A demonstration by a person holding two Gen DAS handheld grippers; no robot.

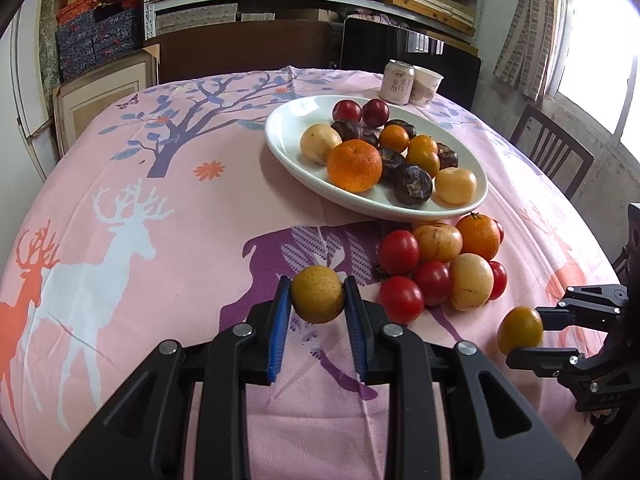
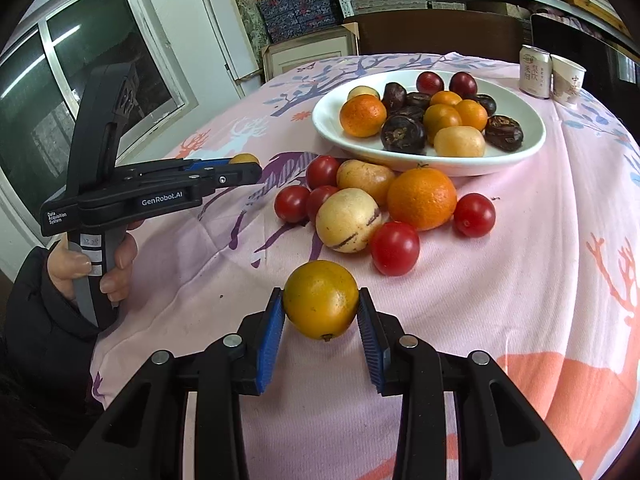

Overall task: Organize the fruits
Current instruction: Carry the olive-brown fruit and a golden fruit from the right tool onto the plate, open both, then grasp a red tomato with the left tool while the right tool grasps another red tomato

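My left gripper (image 1: 317, 300) is shut on a small yellow-green citrus fruit (image 1: 317, 299), held above the tablecloth; it also shows in the right wrist view (image 2: 245, 159). My right gripper (image 2: 321, 305) is shut on a yellow-orange citrus fruit (image 2: 321, 299), which also shows in the left wrist view (image 1: 519, 329). A white oval plate (image 1: 288, 120) holds oranges, dark water chestnuts, red fruits and pale yellow fruits. A loose pile (image 2: 384, 200) of red tomatoes, pale melon-like fruits and an orange lies on the cloth in front of the plate.
A pink deer-print tablecloth (image 1: 120, 200) covers the round table. A drink can (image 1: 396, 82) and a paper cup (image 1: 427, 86) stand behind the plate. A wooden chair (image 1: 552, 156) is at the right. Shelves with boxes fill the back wall.
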